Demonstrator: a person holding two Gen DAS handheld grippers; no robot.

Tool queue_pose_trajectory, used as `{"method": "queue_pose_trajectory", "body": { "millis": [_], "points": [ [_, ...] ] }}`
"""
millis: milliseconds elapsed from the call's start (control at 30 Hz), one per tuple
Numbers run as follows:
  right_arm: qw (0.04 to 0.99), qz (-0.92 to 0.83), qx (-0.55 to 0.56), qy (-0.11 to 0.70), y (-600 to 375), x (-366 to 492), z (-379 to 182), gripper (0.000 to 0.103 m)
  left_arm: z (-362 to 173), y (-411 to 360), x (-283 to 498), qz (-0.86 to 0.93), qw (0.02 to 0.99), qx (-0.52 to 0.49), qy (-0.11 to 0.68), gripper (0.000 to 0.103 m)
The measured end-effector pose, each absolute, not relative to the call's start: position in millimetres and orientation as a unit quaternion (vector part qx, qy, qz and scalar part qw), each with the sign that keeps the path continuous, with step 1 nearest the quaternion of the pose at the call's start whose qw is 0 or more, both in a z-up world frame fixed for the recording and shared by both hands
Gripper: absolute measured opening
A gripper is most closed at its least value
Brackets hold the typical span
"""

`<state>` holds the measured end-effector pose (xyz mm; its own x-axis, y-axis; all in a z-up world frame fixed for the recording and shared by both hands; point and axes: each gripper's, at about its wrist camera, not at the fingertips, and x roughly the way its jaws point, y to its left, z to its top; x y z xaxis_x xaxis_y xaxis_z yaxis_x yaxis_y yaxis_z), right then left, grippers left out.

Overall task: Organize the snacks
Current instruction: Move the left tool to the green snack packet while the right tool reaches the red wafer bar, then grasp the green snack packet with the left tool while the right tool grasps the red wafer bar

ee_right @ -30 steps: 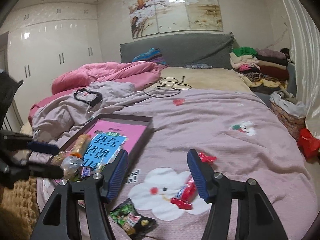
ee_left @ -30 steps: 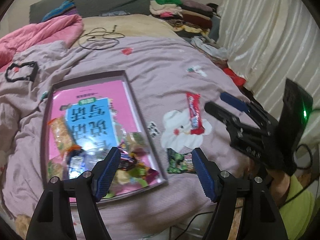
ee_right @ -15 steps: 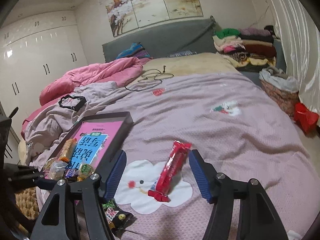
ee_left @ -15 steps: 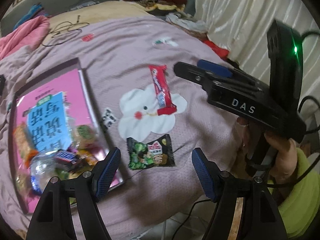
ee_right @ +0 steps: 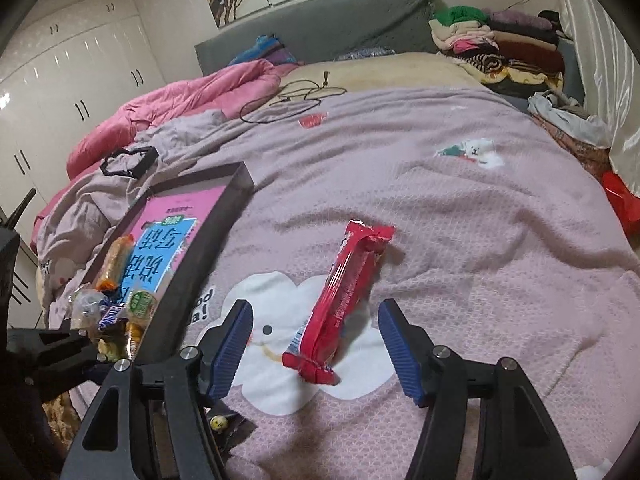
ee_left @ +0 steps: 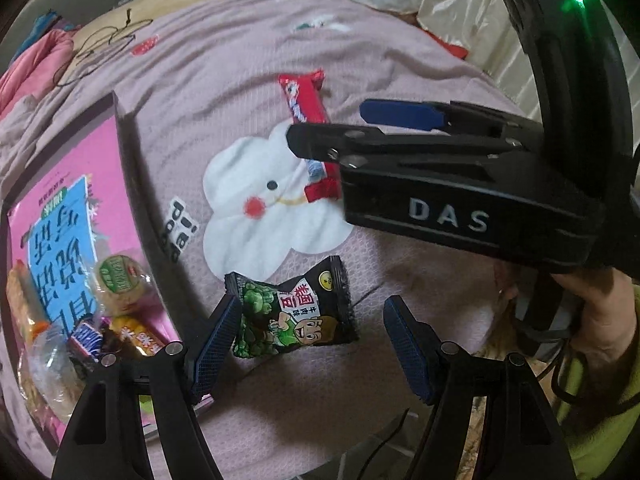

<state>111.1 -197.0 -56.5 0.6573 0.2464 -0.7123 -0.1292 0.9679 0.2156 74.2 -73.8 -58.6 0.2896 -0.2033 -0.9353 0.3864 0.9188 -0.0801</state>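
A green-and-black pea snack packet (ee_left: 294, 312) lies on the pink bedspread between the open jaws of my left gripper (ee_left: 314, 338). A long red wafer bar (ee_right: 344, 300) lies on a white cloud print, between the open jaws of my right gripper (ee_right: 316, 342); it also shows in the left wrist view (ee_left: 306, 102), partly hidden by my right gripper (ee_left: 332, 128). A dark tray (ee_right: 224, 224) with a pink booklet holds several snacks (ee_left: 100, 316) at its near end, to the left.
A pink quilt (ee_right: 192, 108) and a black cable (ee_right: 296, 100) lie further up the bed. Folded clothes (ee_right: 500, 44) are stacked at the back right. White curtains (ee_right: 600, 52) hang on the right. The bed's near edge lies just below both grippers.
Both grippers moved forward and lower. The left went from over the tray to around the pea packet. The right closed in around the red bar. Both stayed open.
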Motion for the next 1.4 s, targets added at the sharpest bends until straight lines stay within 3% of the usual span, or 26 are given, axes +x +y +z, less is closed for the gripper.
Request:
{"method": "queue_pose_trajectory", "body": {
  "millis": [67,133,333,500,567,700,1000,1400],
  "points": [
    [0.904,0.105,0.079,0.407,-196.6,115.6,-61.7,0.062,-62.9,-74.5,76.5,-0.180,0.797,0.073,0.572,0.075],
    [0.900,0.108,0.082,0.414,-195.7,119.9,-66.8,0.051,-66.2,-73.6,79.4,-0.173,0.796,0.065,0.576,0.075],
    [0.890,0.096,0.081,0.439,-196.4,128.8,-82.3,0.032,-72.8,-66.8,88.2,-0.163,0.796,0.040,0.581,0.074],
    [0.896,0.095,0.084,0.426,-200.3,125.4,-77.6,0.025,-78.5,-69.6,96.1,-0.163,0.794,0.037,0.584,0.074],
    [0.900,0.093,0.084,0.417,-202.9,122.3,-72.6,0.025,-79.3,-73.3,96.9,-0.161,0.796,0.040,0.582,0.072],
    [0.908,0.093,0.092,0.398,-207.9,116.8,-64.2,0.023,-81.5,-76.4,100.6,-0.159,0.800,0.043,0.577,0.056],
    [0.918,0.103,0.103,0.368,-211.9,107.1,-50.4,0.023,-76.9,-72.8,93.4,-0.168,0.811,0.038,0.559,0.047],
    [0.930,0.113,0.118,0.330,-216.2,90.7,-35.4,0.023,-35.2,-50.5,80.3,-0.179,0.835,0.009,0.521,0.043]
  ]
}}
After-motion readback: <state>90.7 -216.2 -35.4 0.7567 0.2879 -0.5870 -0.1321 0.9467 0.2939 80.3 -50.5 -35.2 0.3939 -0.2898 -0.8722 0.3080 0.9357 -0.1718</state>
